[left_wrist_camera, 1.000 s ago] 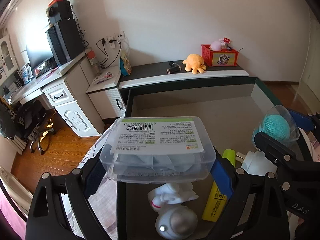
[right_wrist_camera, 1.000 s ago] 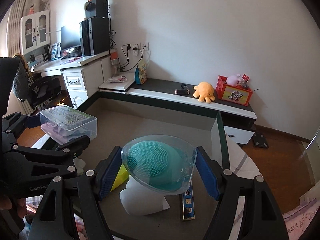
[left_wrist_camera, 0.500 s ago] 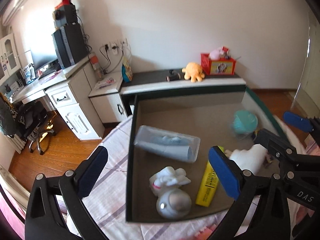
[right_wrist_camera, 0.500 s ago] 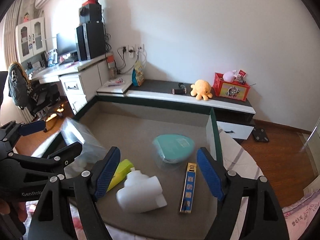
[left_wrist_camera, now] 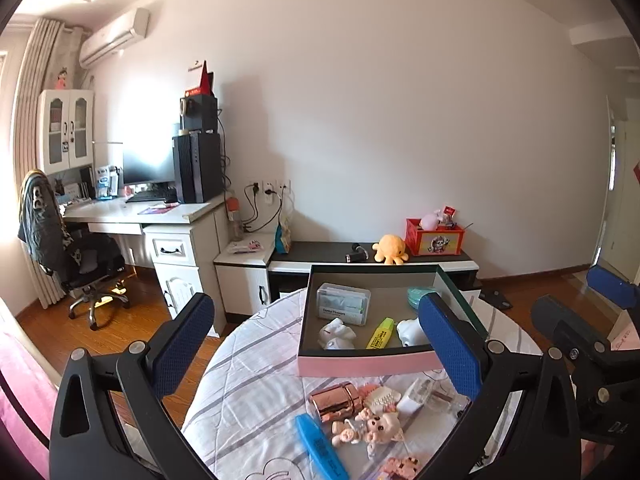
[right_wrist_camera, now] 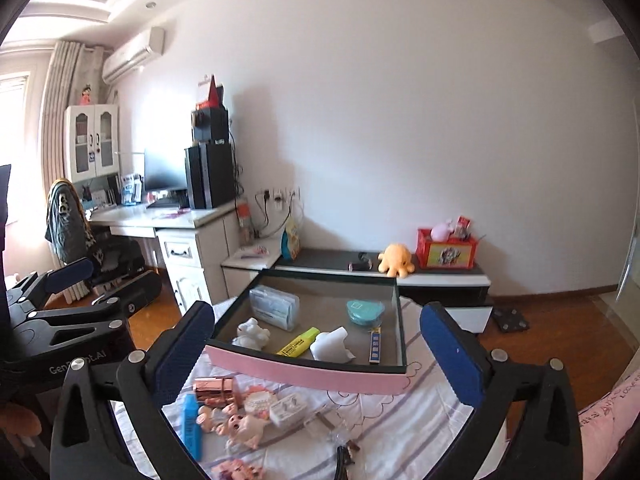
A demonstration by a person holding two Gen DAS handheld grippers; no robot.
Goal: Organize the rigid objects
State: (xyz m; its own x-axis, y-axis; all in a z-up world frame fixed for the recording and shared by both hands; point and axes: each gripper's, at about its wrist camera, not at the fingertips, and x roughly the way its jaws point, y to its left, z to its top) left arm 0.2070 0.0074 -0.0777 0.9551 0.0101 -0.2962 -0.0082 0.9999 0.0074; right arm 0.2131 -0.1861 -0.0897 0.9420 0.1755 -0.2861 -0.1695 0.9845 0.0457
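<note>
Both views looked across a round table (left_wrist_camera: 248,392) covered in a striped cloth, in a bedroom with a desk (left_wrist_camera: 160,216) at the left of the frame. The left gripper (left_wrist_camera: 316,344) filled the bottom of its view with its blue pads wide apart and nothing between them. The right gripper (right_wrist_camera: 316,344) was opening as well, its jaws spreading with nothing gripped. A shallow box (right_wrist_camera: 304,372) with a pink front wall sat at mid-frame, and the tidied things lay inside it: a clear case of dental flossers (left_wrist_camera: 343,305) at its upper left, a teal brush under a clear dome (right_wrist_camera: 365,311) at its upper right, a white figurine (left_wrist_camera: 337,333), a yellow highlighter (left_wrist_camera: 380,333), a white plastic piece (right_wrist_camera: 332,345) and a slim blue-and-yellow pack (right_wrist_camera: 374,346) along the right wall. They seemed set apart so that each stayed reachable. In the lower middle of both views a loose pile waited on the cloth (seemingly the unsorted remainder): a rose-gold cylinder (left_wrist_camera: 335,400), a blue bar (left_wrist_camera: 322,450), a pink pig toy (right_wrist_camera: 245,426) and a small white case (right_wrist_camera: 287,409). Holding both grippers empty above that pile probably readied them for the next pick.
</note>
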